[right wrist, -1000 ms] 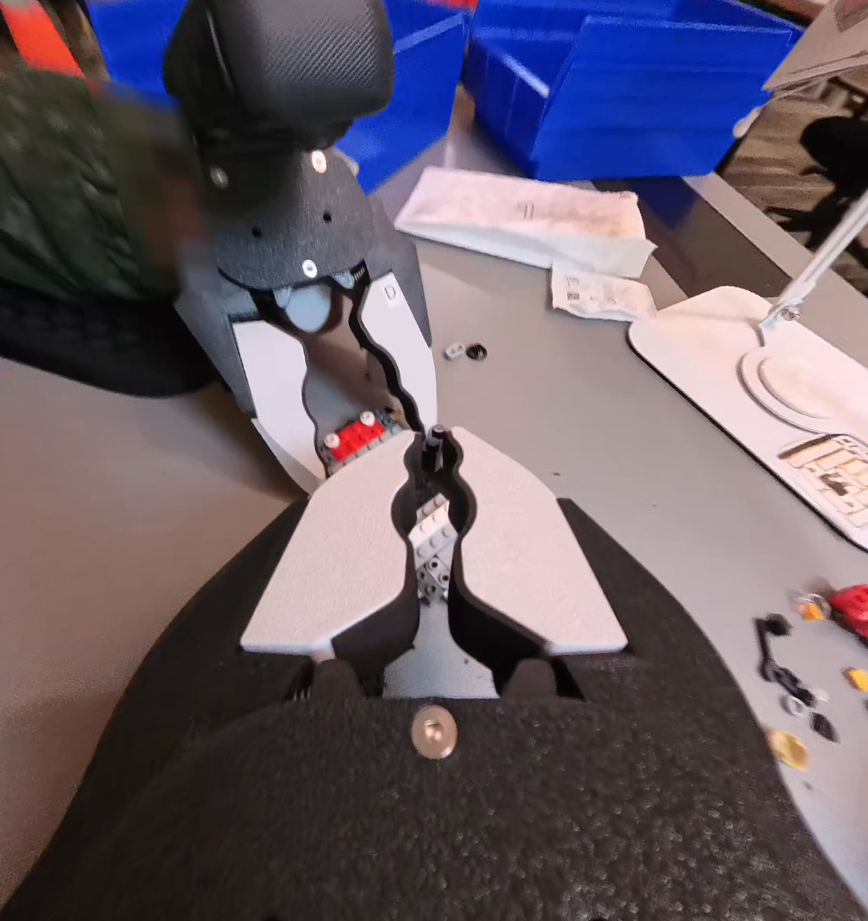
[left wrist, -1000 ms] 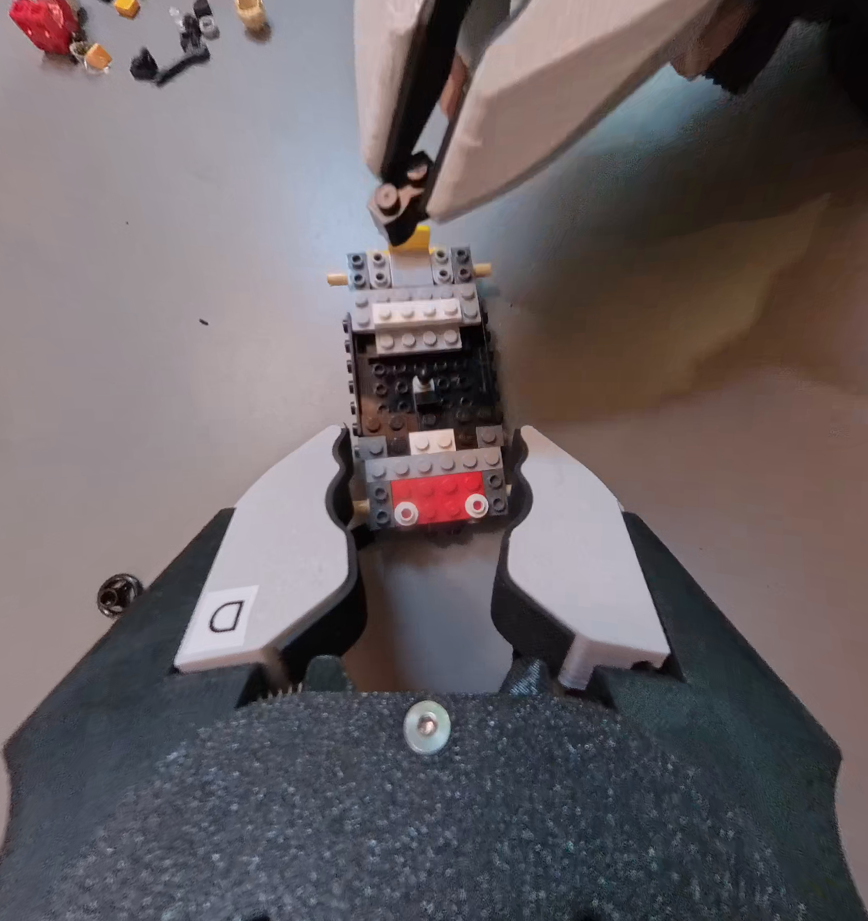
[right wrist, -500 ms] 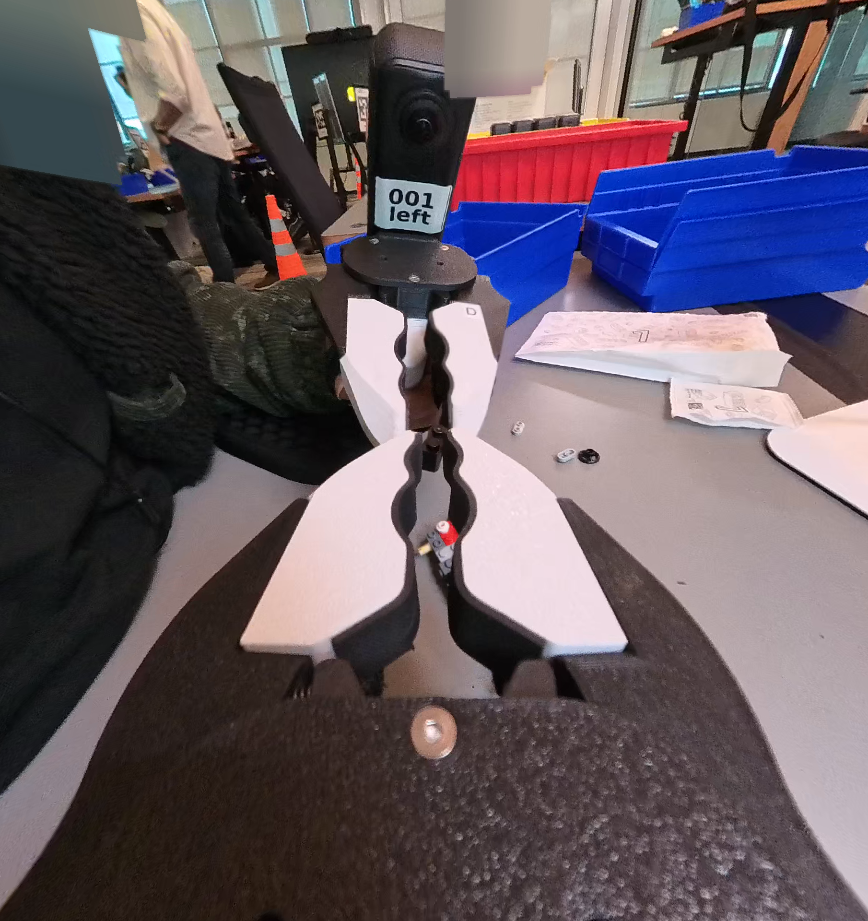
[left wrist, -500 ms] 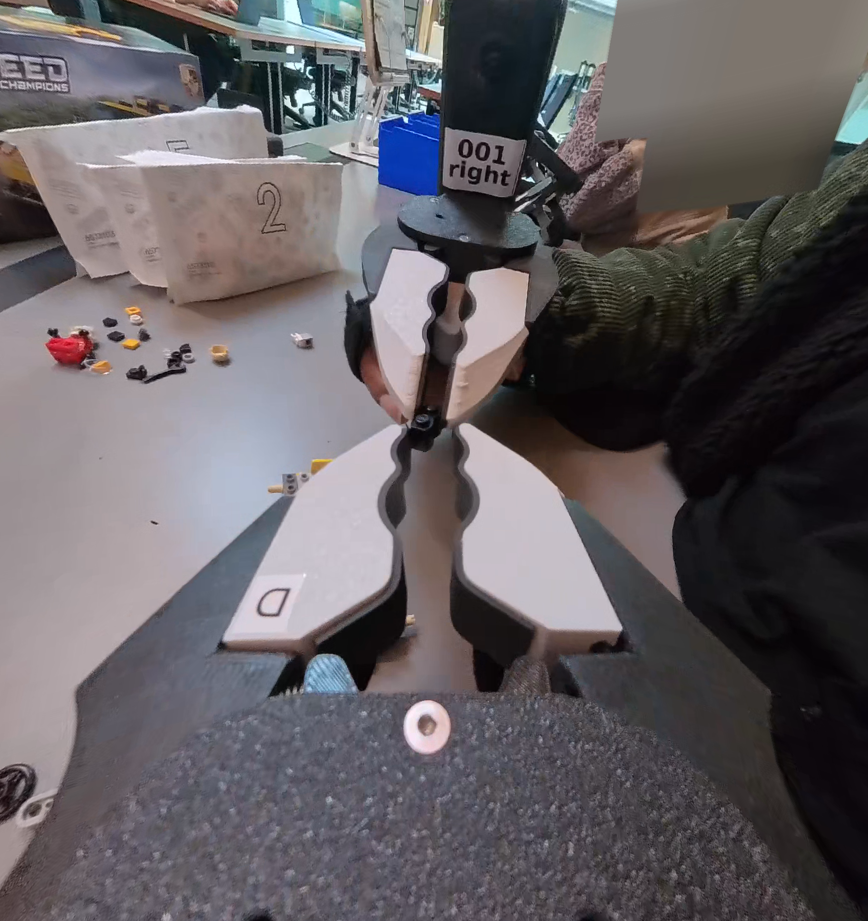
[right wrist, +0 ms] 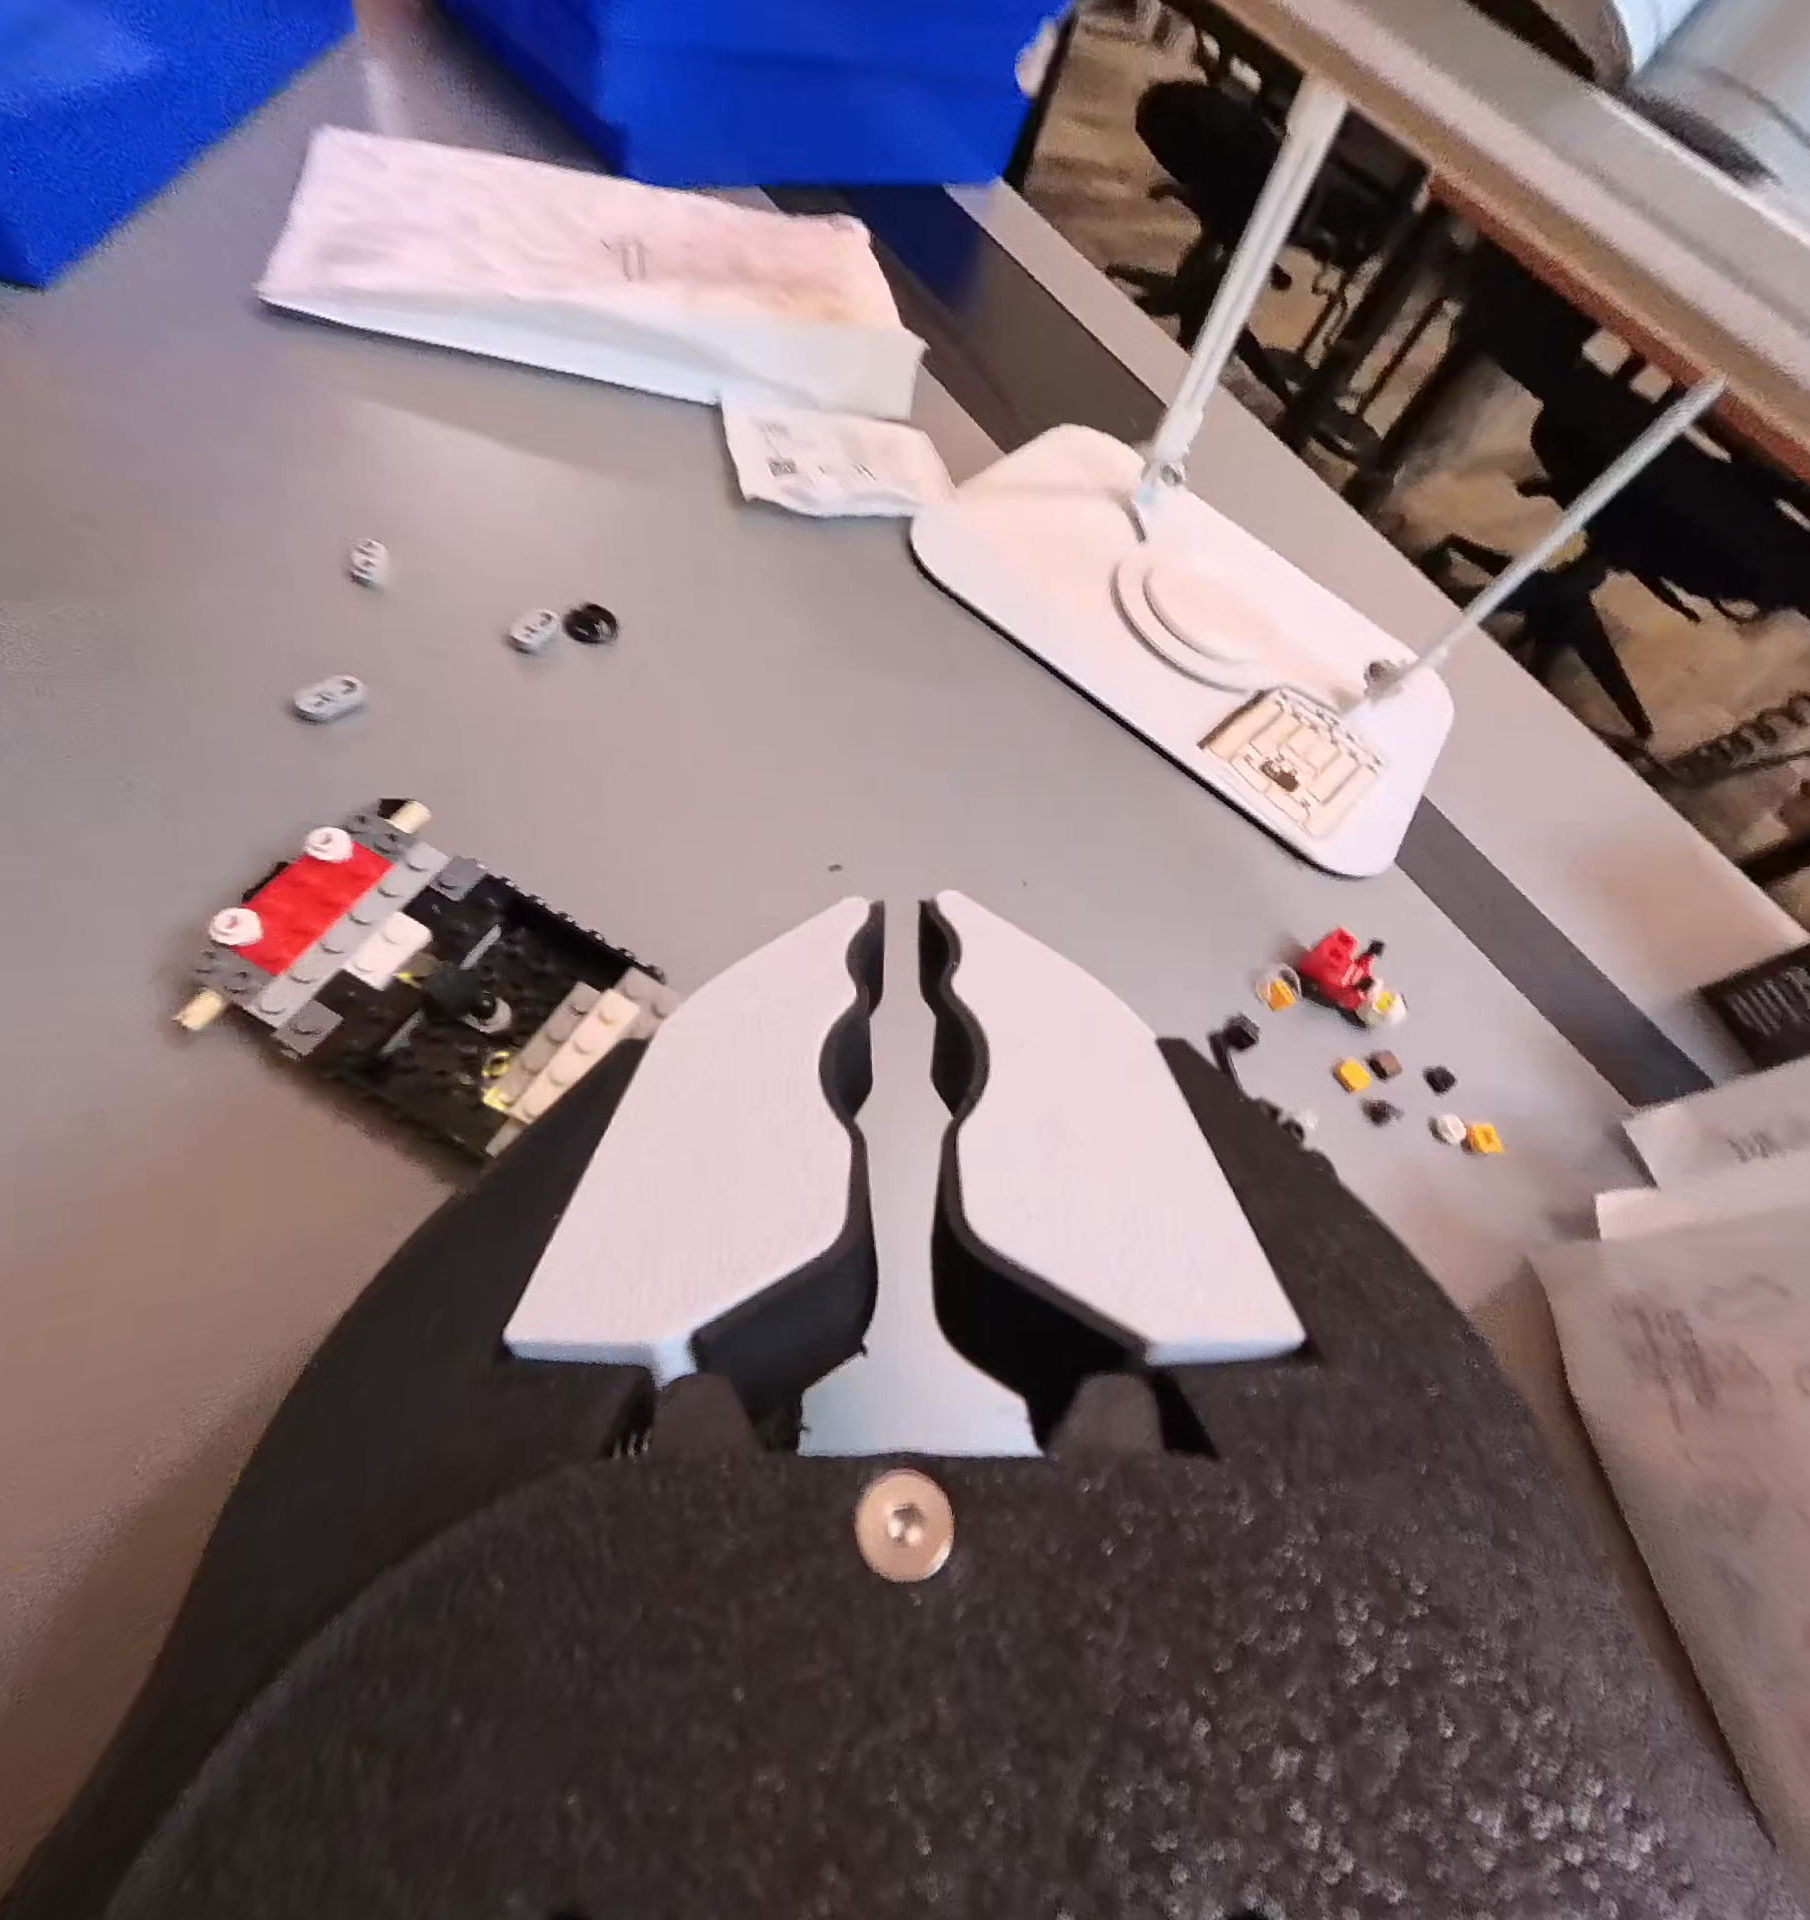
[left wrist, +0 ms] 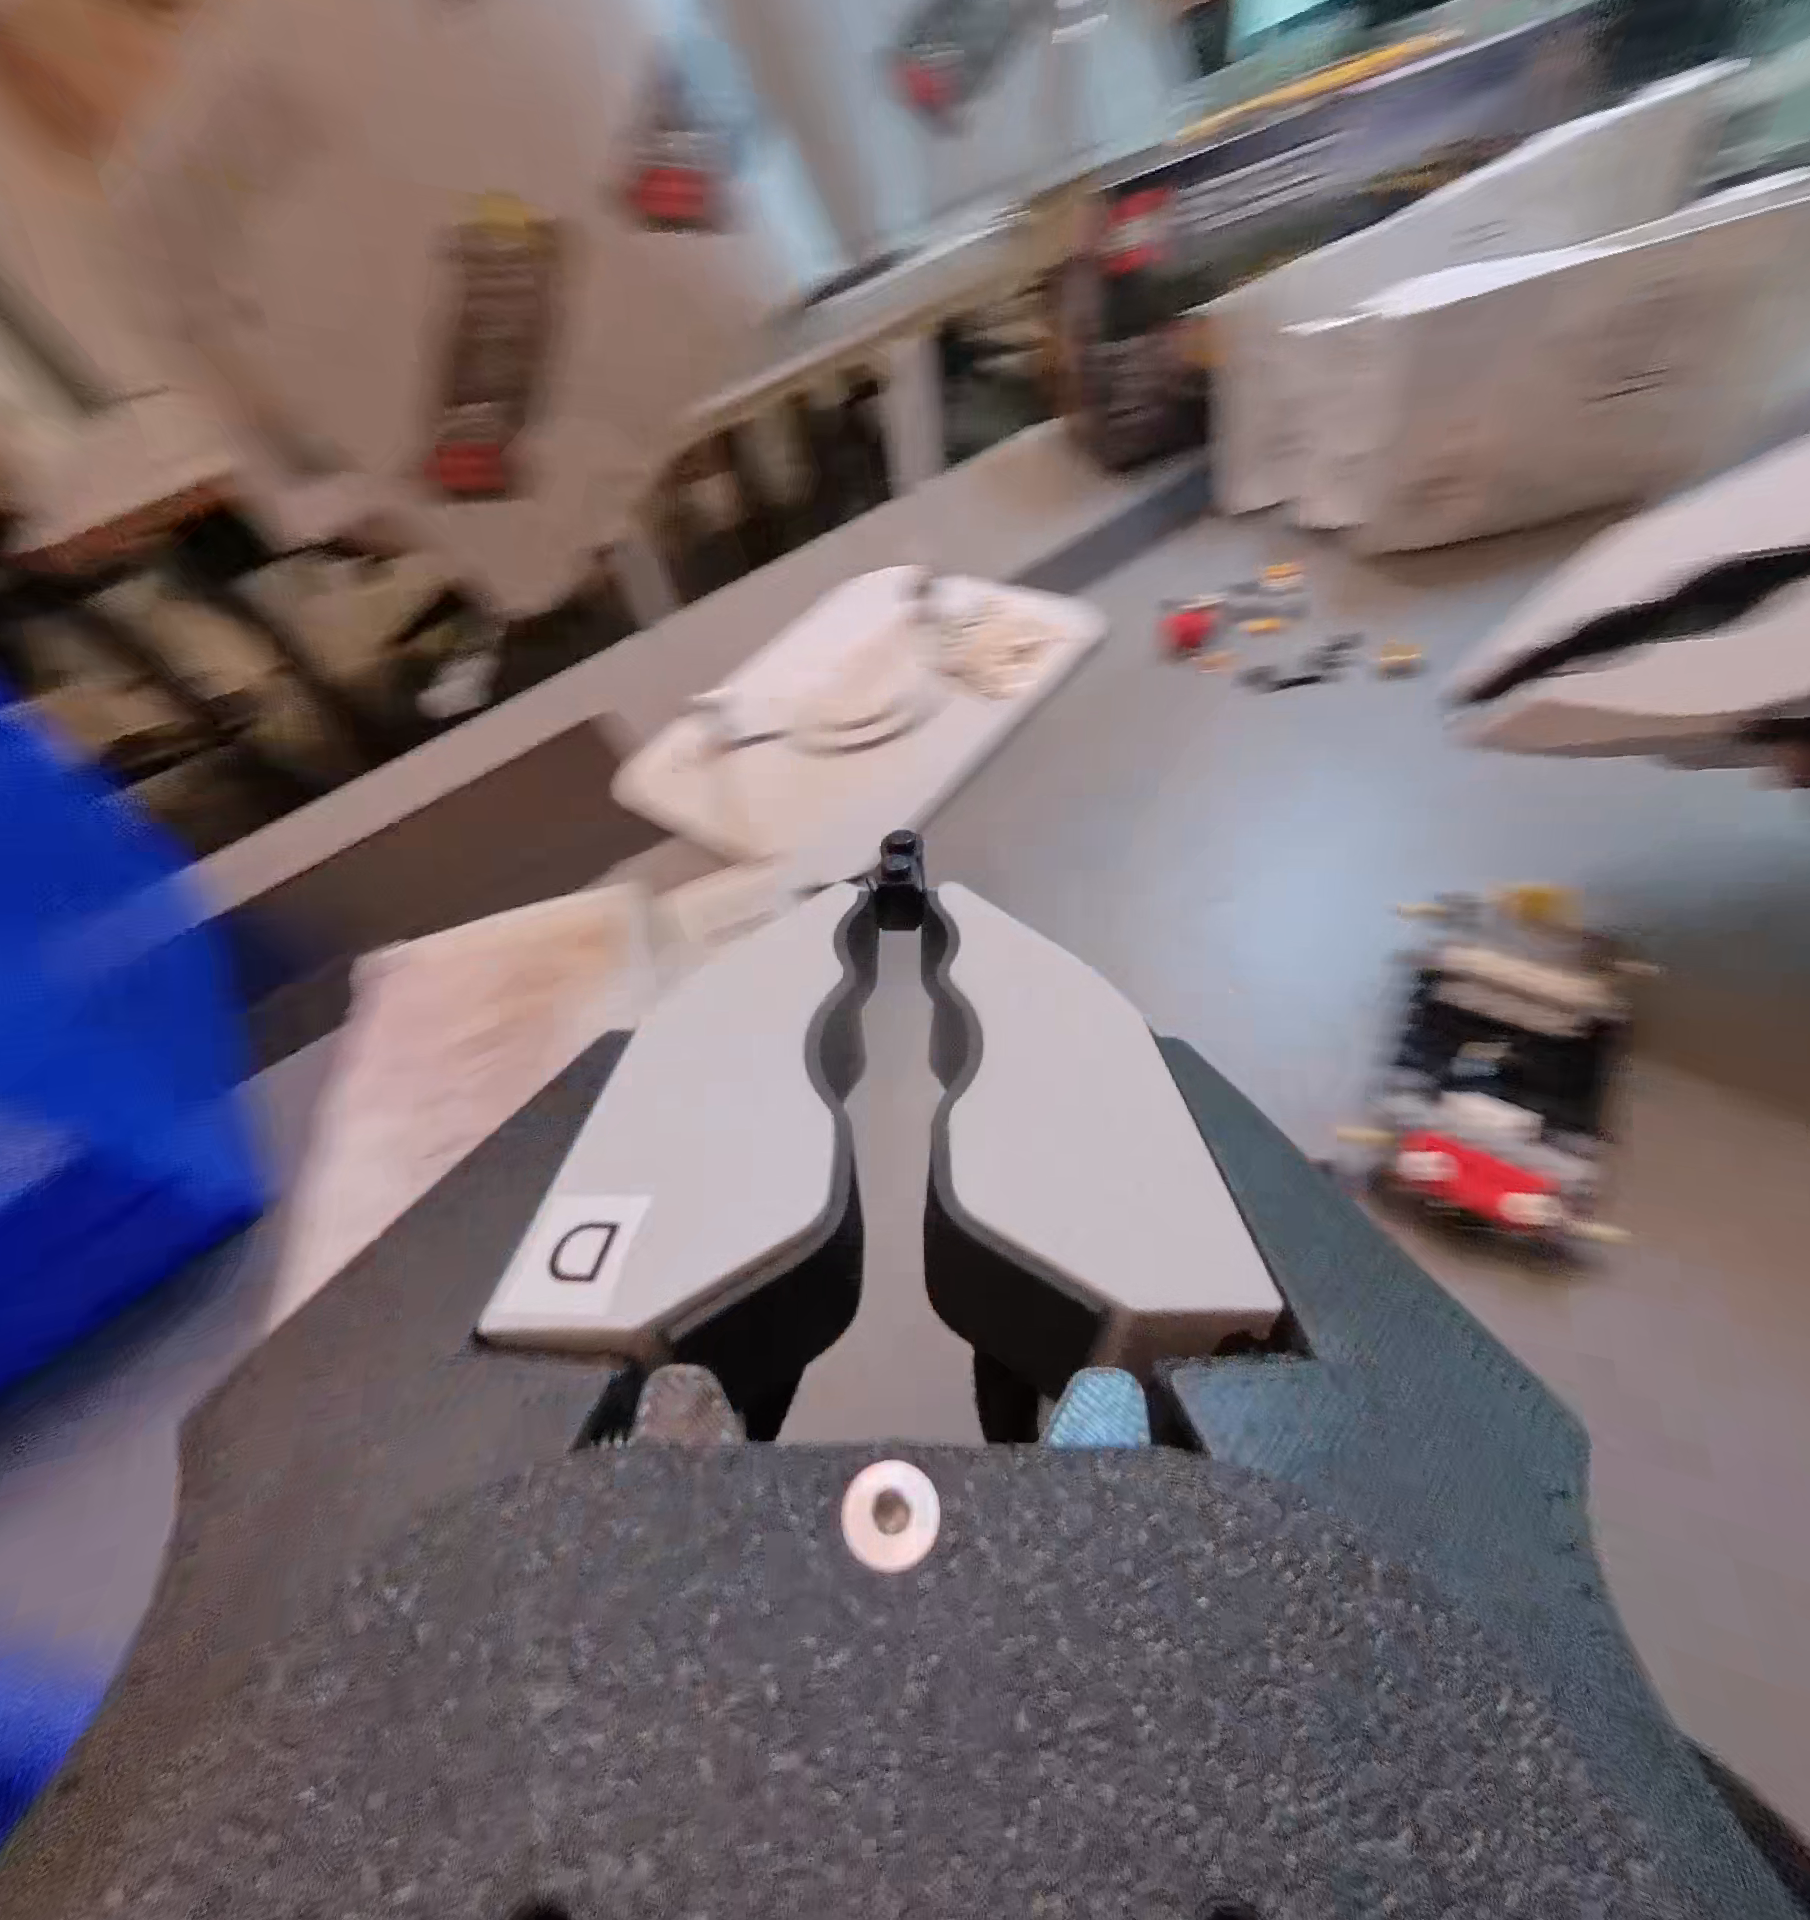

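Note:
My left gripper is shut on a small black studded piece that sticks out past its fingertips, held above the grey table. The view is blurred by motion. A brick model with a black middle, grey plates and a red end lies on the table to its right. My right gripper has its jaws a narrow slit apart with nothing between them. It hovers just right of the same model. The right gripper's white fingers also show at the right edge of the left wrist view.
Loose small pieces and a red sub-build lie to the right. Grey round pieces lie beyond the model. A white lamp base, a paper bag and blue bins stand farther back. Paper sheets lie at right. The left gripper's tips are roughly 20 cm from the right gripper's. The left gripper is farther from the red sub-build, some 30 cm, than the right, some 15 cm.
The left gripper let go of the model, closed on the black piece that the right gripper held tip to tip, and swung away with it. The right gripper's grasp is now bare.

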Demonstrator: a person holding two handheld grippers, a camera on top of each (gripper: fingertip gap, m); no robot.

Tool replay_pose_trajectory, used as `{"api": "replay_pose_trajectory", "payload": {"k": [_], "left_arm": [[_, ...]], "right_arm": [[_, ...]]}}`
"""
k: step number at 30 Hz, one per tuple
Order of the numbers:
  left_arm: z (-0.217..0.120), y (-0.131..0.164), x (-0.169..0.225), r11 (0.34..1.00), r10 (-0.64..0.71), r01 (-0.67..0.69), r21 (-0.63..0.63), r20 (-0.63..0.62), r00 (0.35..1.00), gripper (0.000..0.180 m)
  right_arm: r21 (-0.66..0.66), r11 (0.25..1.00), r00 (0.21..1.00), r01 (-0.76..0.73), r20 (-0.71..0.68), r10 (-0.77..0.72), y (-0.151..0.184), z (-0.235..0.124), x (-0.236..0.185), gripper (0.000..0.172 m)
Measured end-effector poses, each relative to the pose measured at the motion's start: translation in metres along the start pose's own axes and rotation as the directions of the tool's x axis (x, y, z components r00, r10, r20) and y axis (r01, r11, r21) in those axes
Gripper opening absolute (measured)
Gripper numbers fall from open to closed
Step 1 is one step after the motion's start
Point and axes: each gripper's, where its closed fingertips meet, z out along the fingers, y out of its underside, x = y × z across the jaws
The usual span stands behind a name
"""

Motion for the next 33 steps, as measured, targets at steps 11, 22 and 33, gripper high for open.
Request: {"api": "replay_pose_trajectory", "payload": {"k": [11, 22, 33], "left_arm": [[-0.117, 0.126, -0.169, 0.840, -0.141, 0.438, -0.321, 0.650, 0.746, 0.023], [-0.082, 0.045, -0.126, 0.986, -0.091, 0.146, -0.079, 0.478, 0.873, 0.036], [-0.007, -0.010, 0.043, 0.989, 0.015, 0.004, 0.147, -0.123, 0.992, 0.025]], "right_arm": [[-0.107, 0.992, 0.991, -0.071, -0.119, 0.058, 0.021, 0.004, 0.022, 0.004], [-0.063, 0.995, 0.996, -0.082, -0.024, 0.081, 0.013, 0.002, 0.016, 0.006], [-0.031, 0.998, 0.996, -0.050, 0.077, 0.053, -0.002, -0.015, 0.001, 0.013]]}}
